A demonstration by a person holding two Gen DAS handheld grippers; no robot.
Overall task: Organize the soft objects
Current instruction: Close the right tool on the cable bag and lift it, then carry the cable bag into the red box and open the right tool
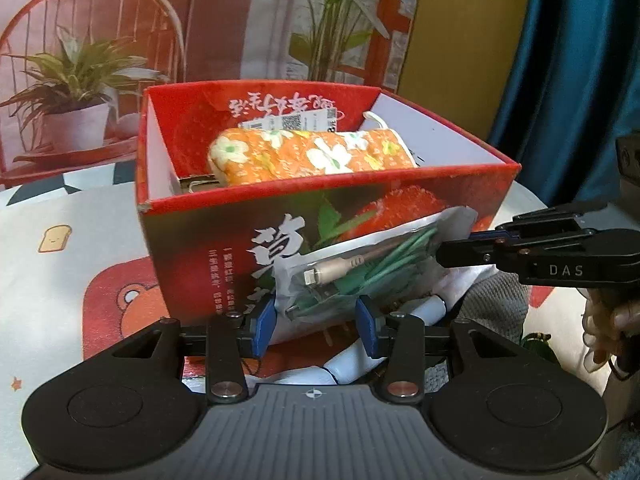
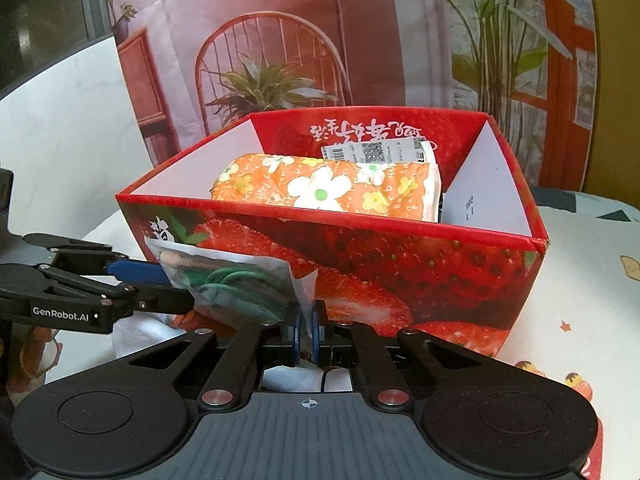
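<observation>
A clear plastic bag with a green cable and beige plug [image 1: 360, 272] hangs in front of the red strawberry box [image 1: 224, 216]. My left gripper [image 1: 316, 326] is shut on the bag's lower edge. My right gripper [image 2: 307, 330] is shut on the bag's corner [image 2: 296, 280]; it shows at the right in the left wrist view [image 1: 444, 254]. The left gripper shows at the left in the right wrist view [image 2: 172, 288]. An orange flowered soft roll [image 1: 312, 156] lies inside the box, also in the right wrist view [image 2: 328, 188]. The box shows there too [image 2: 440, 280].
The box stands on a tablecloth with cartoon prints [image 1: 60, 264]. A grey knitted item [image 1: 492, 300] and white objects [image 1: 352, 364] lie below the bag. A printed backdrop [image 1: 120, 40] and a blue curtain [image 1: 580, 60] stand behind.
</observation>
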